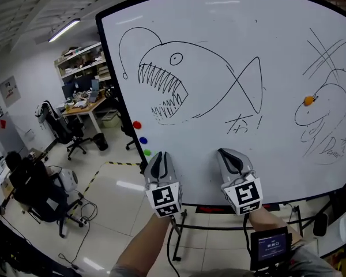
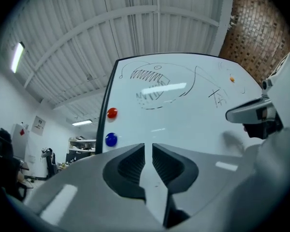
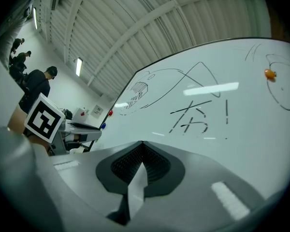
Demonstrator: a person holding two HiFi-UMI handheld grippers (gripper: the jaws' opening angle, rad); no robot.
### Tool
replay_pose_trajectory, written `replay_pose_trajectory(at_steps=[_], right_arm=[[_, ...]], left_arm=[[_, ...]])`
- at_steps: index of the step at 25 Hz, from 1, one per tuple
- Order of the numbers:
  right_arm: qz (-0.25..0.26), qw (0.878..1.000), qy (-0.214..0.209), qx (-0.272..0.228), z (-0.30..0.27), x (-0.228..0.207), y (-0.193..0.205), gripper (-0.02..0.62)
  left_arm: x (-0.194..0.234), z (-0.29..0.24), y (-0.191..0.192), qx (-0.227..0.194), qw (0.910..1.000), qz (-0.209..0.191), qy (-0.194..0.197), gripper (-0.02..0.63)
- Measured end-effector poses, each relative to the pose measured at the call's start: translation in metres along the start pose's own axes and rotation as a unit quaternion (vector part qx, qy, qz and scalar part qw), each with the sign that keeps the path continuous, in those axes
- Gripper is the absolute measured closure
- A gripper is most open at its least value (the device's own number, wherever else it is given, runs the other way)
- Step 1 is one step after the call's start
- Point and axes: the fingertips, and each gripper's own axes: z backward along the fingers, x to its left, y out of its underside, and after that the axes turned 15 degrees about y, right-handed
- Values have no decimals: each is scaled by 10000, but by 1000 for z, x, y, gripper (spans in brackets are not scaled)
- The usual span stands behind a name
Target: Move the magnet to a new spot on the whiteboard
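Head view, orange magnet (image 1: 308, 100), up-right of right gripper (image 1: 228, 154)

Grey left gripper (image 1: 160, 156), square-marker cube (image 1: 164, 198)

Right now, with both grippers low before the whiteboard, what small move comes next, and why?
Probably ease the left gripper up-left toward the blue magnet: it sits close by on the whiteboard edge, and the jaws, narrowly apart and empty, point right of it. The right gripper is shut.

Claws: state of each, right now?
Left claw: open by a narrow gap, holding nothing.
Right claw: closed, holding nothing.
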Motion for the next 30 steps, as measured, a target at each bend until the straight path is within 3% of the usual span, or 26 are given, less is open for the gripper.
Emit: replay_pose_trajectory(at_steps=[3,18,24,30], right_arm=[[23,9999,133,-18,13,-27,-3,589],[294,9953,926,35,104,-202,-10,589],[385,9925,1163,26,132,-268,-11,589],[453,9915,1219,-78,150,-312,-19,589]], left_arm=[[-35,-10,-15,-149,9997,-86,195,606],[-267,-67,-95,-647,9858,184,1541,606],[-340,-87,-117,-750,9805,137,1812,606],[-385,-105,-140,-860,9792,25,1835,606]])
